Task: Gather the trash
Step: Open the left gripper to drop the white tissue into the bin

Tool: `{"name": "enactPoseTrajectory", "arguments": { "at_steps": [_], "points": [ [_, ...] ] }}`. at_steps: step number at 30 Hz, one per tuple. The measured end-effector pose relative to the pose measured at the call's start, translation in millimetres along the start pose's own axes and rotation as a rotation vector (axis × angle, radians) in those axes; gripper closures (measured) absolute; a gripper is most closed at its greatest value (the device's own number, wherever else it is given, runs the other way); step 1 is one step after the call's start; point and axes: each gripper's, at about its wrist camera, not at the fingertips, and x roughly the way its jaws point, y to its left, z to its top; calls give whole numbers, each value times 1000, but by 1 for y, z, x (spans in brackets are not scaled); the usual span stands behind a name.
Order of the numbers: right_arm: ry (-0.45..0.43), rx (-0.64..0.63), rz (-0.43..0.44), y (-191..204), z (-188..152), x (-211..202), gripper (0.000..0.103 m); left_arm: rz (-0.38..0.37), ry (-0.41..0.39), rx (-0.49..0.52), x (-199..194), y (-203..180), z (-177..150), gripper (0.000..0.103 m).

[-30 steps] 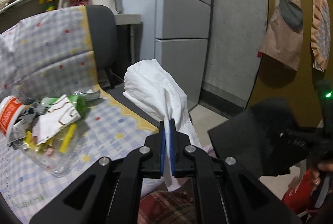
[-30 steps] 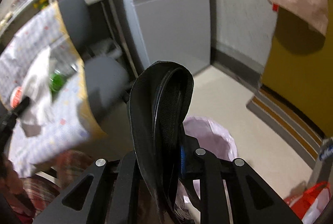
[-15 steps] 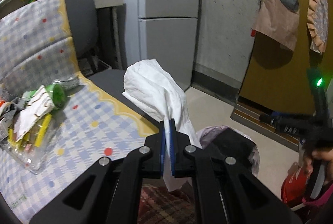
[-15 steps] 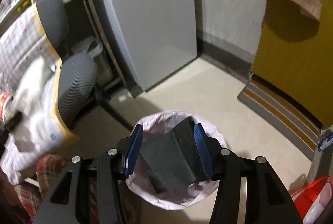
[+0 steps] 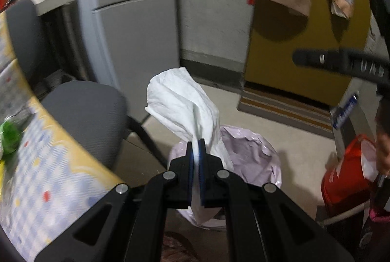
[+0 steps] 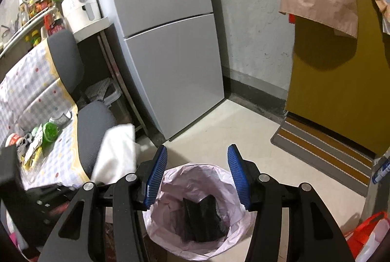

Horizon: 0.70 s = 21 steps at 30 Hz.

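Observation:
My left gripper [image 5: 196, 141] is shut on a crumpled white paper towel [image 5: 180, 103], which hangs just above the rim of a bin lined with a pale pink bag [image 5: 251, 152]. In the right wrist view the same towel [image 6: 117, 154] shows blurred at the left of the pink-lined bin [image 6: 170, 189]. My right gripper [image 6: 197, 159] stands open over the bin with nothing between its blue pads. A piece of black plastic trash [image 6: 202, 220] lies at the bottom of the bag. More trash, with a green bottle [image 6: 50, 131], lies on the checked cloth [image 6: 43, 96].
A grey office chair [image 6: 95, 120] stands left of the bin, beside a grey fridge [image 6: 170, 42]. A striped doormat [image 6: 324, 154] lies before a yellow door [image 6: 341, 91]. A red bag [image 5: 346, 179] sits at the right on the floor. A person's hand [image 5: 382, 147] shows at the right edge.
My right gripper opened and the black trash dropped from it into the bin. My left gripper carried the towel right and down, from above the checked cloth to over the bin.

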Motion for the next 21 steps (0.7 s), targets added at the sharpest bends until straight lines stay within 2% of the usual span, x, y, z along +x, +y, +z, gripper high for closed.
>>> {"name": "enactPoseTrajectory", "arguments": {
  "at_steps": [2, 4, 5, 6, 11, 16, 21],
  "points": [
    [3, 13, 0, -5, 0, 2, 50, -12, 26, 12, 11, -7, 1, 97],
    [7, 22, -2, -9, -2, 4, 49, -21, 48, 17, 20, -11, 0, 82],
    [10, 28, -2, -12, -2, 6, 49, -18, 54, 19, 22, -11, 0, 64],
    [13, 32, -2, -13, -2, 7, 49, -8, 53, 17, 24, -12, -1, 52],
    [18, 42, 1, -15, -3, 9, 49, 12, 52, -7, 21, -1, -3, 51],
    [-12, 20, 23, -3, -1, 1, 49, 70, 0, -51, -4, 19, -6, 51],
    [-45, -2, 123, 19, 2, -7, 49, 154, -56, -117, -42, 48, -11, 50]
  ]
}}
